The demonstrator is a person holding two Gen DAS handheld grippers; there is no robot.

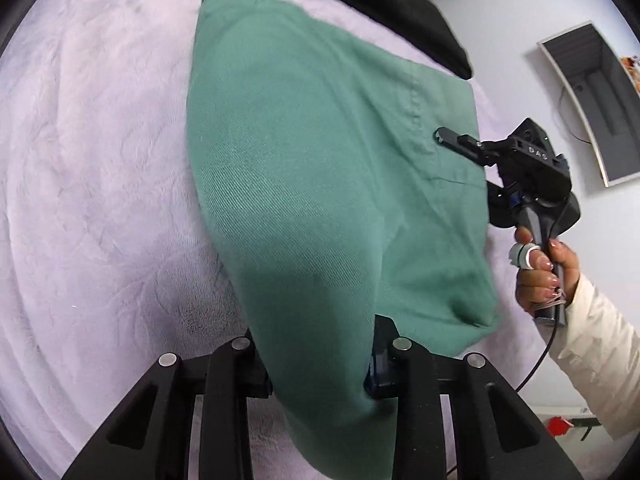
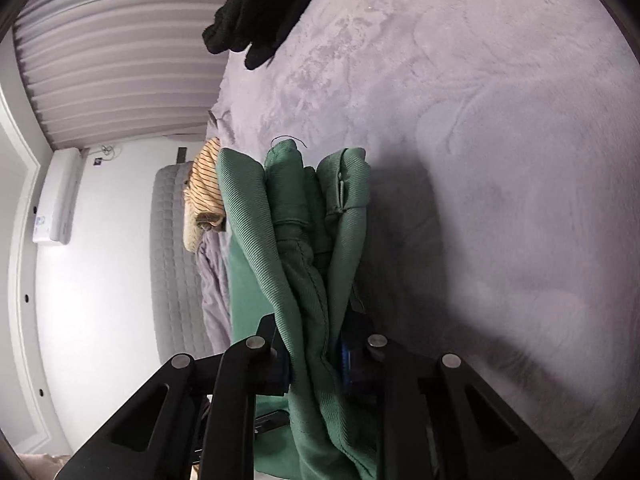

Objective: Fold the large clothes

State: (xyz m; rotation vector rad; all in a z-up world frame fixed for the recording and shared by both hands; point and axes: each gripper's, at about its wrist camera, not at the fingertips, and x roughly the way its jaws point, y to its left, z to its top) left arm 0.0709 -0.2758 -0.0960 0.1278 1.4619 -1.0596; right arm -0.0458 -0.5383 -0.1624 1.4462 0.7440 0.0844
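**Both tools clamped on the green garment over the bed**

Nearest the left camera, the left tool (image 1: 320,376) is closed on a thick fold of the green garment (image 1: 320,152), which hangs from it and drapes away across the pale blanket (image 1: 92,160) of the bed. On the garment's right edge, the right tool (image 2: 312,364) pinches a bunched stack of hems, held by the person's hand (image 1: 544,276). Beyond the garment lies a black cloth (image 1: 400,12), at the bed's far edge.

The fabric looks like a heavy twill: soft, limp and not slippery, likely to sag between grips. Corners and seamed edges seem the best holds.
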